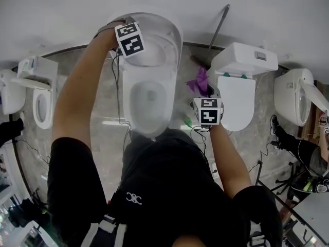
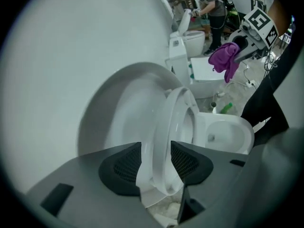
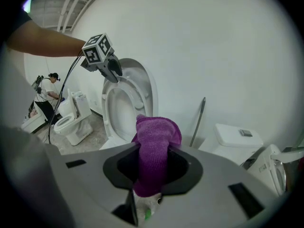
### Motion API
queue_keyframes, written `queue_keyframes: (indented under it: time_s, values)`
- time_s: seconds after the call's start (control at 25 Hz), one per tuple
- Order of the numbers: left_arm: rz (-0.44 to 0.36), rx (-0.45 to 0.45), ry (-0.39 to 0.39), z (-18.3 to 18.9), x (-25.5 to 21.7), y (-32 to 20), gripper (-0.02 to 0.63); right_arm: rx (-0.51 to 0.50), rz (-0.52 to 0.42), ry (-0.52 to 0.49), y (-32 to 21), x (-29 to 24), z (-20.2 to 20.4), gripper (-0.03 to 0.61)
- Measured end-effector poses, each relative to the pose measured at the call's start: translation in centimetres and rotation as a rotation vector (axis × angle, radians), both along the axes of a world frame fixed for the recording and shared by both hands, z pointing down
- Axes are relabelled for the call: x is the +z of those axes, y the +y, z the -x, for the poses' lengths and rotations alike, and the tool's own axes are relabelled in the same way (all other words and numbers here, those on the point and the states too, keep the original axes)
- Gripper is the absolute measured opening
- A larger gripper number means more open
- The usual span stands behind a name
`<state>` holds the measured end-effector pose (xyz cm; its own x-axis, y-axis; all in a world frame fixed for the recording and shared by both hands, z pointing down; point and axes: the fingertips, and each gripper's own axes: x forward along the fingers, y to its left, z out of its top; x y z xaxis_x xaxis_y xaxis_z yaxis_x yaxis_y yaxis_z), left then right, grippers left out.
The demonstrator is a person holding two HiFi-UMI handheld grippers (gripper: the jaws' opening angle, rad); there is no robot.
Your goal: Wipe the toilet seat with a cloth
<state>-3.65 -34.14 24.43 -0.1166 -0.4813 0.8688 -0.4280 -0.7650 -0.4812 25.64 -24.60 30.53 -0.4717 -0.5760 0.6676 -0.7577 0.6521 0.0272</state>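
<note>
Jaws of the left gripper (image 2: 156,161) are spread, with the raised seat (image 2: 162,132) standing between them but not pinched, probably so it can be steadied upright for wiping. The cloth (image 3: 154,141) is clamped in the jaws of the right gripper (image 3: 153,167) and kept ready off the right edge of the bowl (image 1: 149,104), clear of the seat.

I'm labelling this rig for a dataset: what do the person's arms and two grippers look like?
The left gripper and right gripper have grey bodies and black fingers, mesh-textured on the left. Each carries a white cube with black square markers. A thin dark cable hangs from the left one. The person wears a black short-sleeved shirt; forearms are bare.
</note>
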Motion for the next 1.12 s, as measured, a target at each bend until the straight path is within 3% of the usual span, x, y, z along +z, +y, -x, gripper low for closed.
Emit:
queue_keyframes:
  time_s: [0.2, 0.28, 0.32, 0.48, 0.92, 1.12]
  values:
    - [0.094, 0.060, -0.015, -0.4, 1.1, 0.0, 0.187, 0.010, 0.014, 0.014, 0.3, 0.6, -1.3, 0.095]
    - [0.111, 0.108, -0.042, -0.7, 1.6, 0.2, 0.110, 0.017, 0.024, 0.016, 0.5, 0.9, -1.6, 0.095]
    - [0.112, 0.124, -0.045, -0.8, 1.7, 0.3, 0.110, 0.020, 0.027, 0.016, 0.6, 0.9, -1.7, 0.095]
    - [0.150, 0.142, 0.006, -1.2, 1.3, 1.5, 0.092, 0.013, 0.030, 0.014, 0.9, 1.2, -1.3, 0.095]
    - [0.348, 0.219, 0.167, -4.7, 1.4, 9.9, 0.087, -0.056, 0.039, -0.014, 1.9, 0.8, 1.6, 0.095]
    - [0.326, 0.238, 0.183, -6.2, 1.8, 14.0, 0.091, -0.089, 0.038, -0.021, 3.0, 0.8, 3.2, 0.095]
